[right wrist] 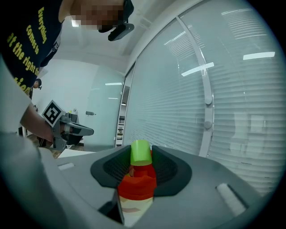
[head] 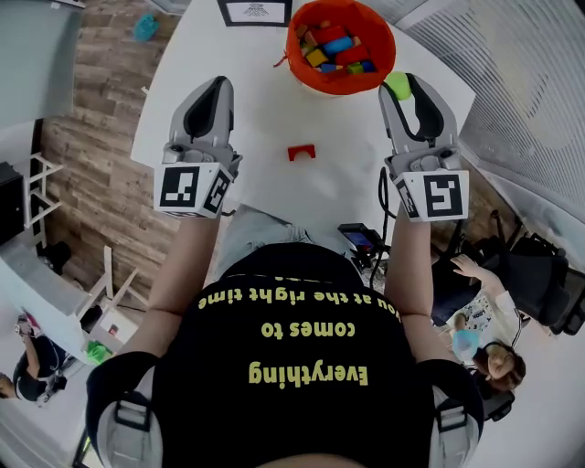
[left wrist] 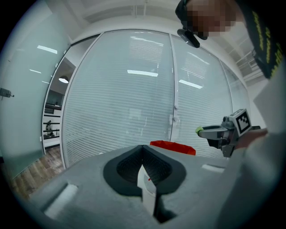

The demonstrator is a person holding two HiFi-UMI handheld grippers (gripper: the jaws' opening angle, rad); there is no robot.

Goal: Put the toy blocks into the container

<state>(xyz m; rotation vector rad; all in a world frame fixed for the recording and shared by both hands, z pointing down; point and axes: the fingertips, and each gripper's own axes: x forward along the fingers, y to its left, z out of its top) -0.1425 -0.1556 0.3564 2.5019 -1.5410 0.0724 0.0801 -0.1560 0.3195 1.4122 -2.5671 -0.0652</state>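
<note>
An orange container [head: 313,80] at the far side of the white table [head: 256,110] holds several coloured blocks [head: 334,47]. A red block [head: 302,152] lies on the table between my two grippers. My right gripper [head: 402,84] is shut on a green block [head: 397,86], just right of the container's rim. In the right gripper view the green block [right wrist: 140,152] sits between the jaws, and the orange container [right wrist: 136,185] shows below it. My left gripper [head: 218,87] hovers left of the red block with its jaws together and nothing in them. The left gripper view shows the container [left wrist: 172,146] ahead.
A framed sign [head: 254,11] stands at the table's far edge. A dark device [head: 361,239] sits by the near edge. A seated person [head: 484,338] is at the lower right. Wood floor [head: 91,164] lies left of the table, and glass walls with blinds [left wrist: 134,89] surround it.
</note>
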